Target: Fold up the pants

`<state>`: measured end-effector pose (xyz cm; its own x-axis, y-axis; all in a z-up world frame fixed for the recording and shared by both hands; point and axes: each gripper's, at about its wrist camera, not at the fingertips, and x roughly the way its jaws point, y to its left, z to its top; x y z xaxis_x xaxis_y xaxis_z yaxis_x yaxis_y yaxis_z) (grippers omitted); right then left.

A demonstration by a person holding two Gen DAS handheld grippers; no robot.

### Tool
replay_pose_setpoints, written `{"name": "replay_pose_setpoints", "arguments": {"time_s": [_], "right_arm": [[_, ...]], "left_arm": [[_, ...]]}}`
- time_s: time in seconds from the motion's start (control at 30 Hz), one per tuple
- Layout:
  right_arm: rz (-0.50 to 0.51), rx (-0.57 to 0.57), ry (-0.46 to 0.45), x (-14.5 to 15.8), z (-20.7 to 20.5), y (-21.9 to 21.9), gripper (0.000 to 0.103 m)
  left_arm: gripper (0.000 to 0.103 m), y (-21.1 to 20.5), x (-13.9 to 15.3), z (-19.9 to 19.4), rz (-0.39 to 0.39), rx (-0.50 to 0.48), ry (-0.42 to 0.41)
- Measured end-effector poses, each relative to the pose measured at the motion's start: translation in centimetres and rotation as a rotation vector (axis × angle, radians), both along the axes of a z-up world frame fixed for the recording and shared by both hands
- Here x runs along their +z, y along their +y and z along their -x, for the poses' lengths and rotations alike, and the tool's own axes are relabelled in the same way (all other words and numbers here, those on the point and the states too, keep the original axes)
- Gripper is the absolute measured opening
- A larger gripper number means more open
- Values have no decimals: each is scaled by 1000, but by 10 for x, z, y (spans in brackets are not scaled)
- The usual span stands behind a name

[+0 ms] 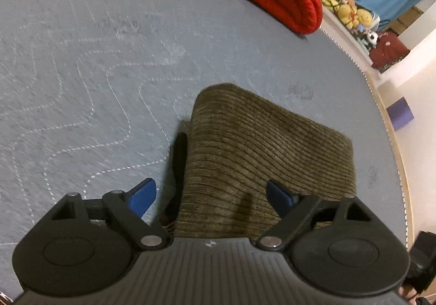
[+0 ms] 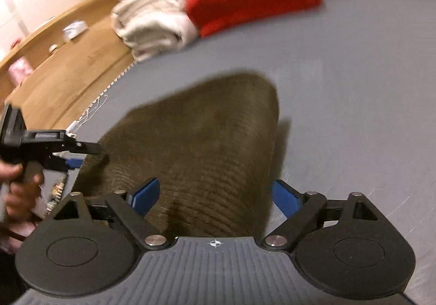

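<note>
While both claws gape empty, the left claw (image 1: 211, 196) and right claw (image 2: 215, 197) straddle the folded pants (image 1: 261, 146).

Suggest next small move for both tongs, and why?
Probably lower both and close on the near edge of the pants. Left tongs and right tongs are both open, straddling the brown corduroy without gripping it; the fabric lies in a folded stack on the grey mat.

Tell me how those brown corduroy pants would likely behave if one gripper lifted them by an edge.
The pants would probably flop and unfold: they lie as a soft folded bundle with a rounded, sagging edge. The ribbed cloth looks thick, so likely fairly heavy for its size. The ridges should give the open left gripper decent grip, and the quilted grey mat probably resists sliding.
</note>
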<state>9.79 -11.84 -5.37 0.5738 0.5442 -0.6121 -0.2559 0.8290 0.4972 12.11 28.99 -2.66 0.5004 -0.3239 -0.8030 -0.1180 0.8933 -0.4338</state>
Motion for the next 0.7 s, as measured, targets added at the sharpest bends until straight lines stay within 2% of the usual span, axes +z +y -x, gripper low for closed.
{"name": "replay_pose_setpoints", "arguments": {"time_s": [0.13,0.27,0.3,0.33,0.37,0.43,0.5,0.63,0.7], "right_arm": [[-108,0,147,-27,-19,4,92],[-113,-17,183,-37,-30,6,92],[-103,-17,179,-38,-31,9,88],[-86,-9,169,-37,-30,14,78],[-63,1,153,-35,-28,17,73],[-41,4,126,-30,-22,21,54],[-55,2,104,-25,-21,21,43],[-67,1,22,0,-15,13,38],[-67,-26,-30,17,-10,2,38]], "left_arm": [[95,-8,-25,-15,50,-32,70],[95,-14,-49,-20,55,-35,105],[95,-17,-54,-22,50,-37,108],[94,-20,-55,-23,38,-51,105],[91,-23,-56,-23,29,-59,101],[82,-28,-53,-24,15,-64,91],[74,-37,-45,-23,-20,-84,68],[54,-57,-24,-17,-17,-104,4],[52,-74,-17,-18,28,-130,-38]]}}
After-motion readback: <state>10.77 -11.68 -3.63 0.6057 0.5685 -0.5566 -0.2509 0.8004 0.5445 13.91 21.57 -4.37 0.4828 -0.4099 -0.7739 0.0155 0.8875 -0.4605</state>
